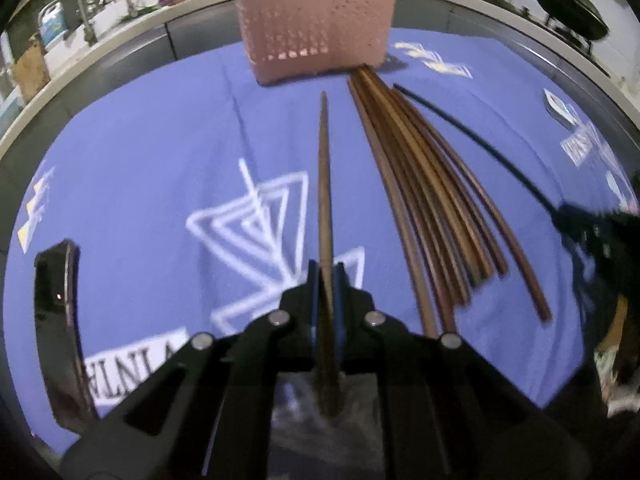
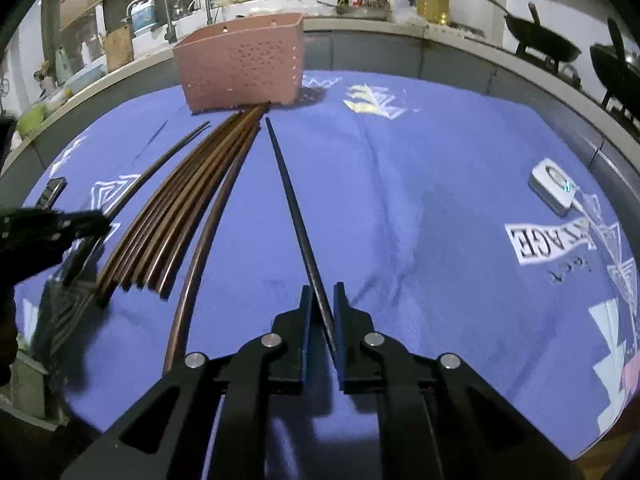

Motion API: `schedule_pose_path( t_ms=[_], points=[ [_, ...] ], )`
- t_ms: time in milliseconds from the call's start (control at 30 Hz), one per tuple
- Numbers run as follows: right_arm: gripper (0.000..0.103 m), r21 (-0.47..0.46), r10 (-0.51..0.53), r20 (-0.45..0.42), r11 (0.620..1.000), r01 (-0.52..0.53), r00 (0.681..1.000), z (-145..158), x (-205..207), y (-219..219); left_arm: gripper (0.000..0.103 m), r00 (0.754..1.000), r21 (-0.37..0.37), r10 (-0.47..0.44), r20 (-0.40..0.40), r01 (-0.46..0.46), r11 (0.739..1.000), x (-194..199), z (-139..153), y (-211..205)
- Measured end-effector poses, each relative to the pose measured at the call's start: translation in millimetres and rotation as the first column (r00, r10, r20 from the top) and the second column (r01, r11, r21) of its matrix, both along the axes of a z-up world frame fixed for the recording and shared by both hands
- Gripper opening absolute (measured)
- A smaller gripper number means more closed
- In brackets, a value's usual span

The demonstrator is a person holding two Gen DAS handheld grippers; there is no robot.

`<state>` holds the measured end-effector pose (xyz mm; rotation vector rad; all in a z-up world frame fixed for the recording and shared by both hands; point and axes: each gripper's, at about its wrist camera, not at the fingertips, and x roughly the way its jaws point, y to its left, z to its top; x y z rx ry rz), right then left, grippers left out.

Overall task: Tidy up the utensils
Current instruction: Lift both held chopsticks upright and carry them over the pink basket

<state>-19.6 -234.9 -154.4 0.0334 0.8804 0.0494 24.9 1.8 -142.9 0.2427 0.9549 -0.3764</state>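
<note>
The left gripper (image 1: 325, 276) is seen closed on a single brown chopstick (image 1: 325, 184), the blue pads pressed against its thick end and the tip pointing away toward the far side. The right gripper (image 2: 322, 300) is narrowed around a black chopstick (image 2: 292, 200); the stick lies slanted between the pads, touching the right one, with a slight gap on the left, so full clamping cannot be confirmed (it appears carried rather than resting on the cloth, though this is a judgement). Between the two grippers a bundle of brown chopsticks (image 1: 424, 200) is left lying on the blue printed cloth (image 1: 140, 140), fanned at the near ends and converging toward the far side, where their tips nearly touch the base of the pink perforated basket (image 1: 316, 28). The basket stands upright at the far edge of the cloth, open top upward. The step in hand is judged to be carrying both held sticks to the basket. For a clean drop, each stick should be raised well above the rim, tilted tip-down over the opening, and released only once the tip is inside; the loosely held black stick should be regripped squarely first, or it may swivel. The bundle should be cleared on the approach.
</note>
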Motion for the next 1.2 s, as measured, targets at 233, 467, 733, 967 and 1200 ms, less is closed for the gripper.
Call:
schedule_pose_path(
  t_ms=[233,467,733,967,1200],
  points=[
    [0.012,-0.001,0.086,-0.059,0.996,-0.086,0.995,7,63,12,0.011,0.999,0.052,-0.050,0.009,0.049,0.997,34,4,-19],
    [0.013,-0.029,0.194,-0.098,0.980,-0.198,0.976,17,163,41,0.011,0.998,0.029,-0.060,0.013,0.060,0.998,100,9,-45],
    [0.005,0.148,0.228,0.053,0.961,-0.234,0.972,68,142,24,0.005,0.993,-0.143,-0.078,0.088,0.090,0.986,97,63,-30],
    [0.005,0.125,0.189,0.355,0.961,-0.247,0.915,145,76,12,0.005,0.948,-0.289,-0.056,0.313,0.152,0.945,43,158,4],
    [0.005,0.093,0.148,0.459,0.973,-0.213,0.876,157,60,10,0.005,0.936,-0.249,-0.067,0.347,0.161,0.955,29,163,-3]
  ],
)
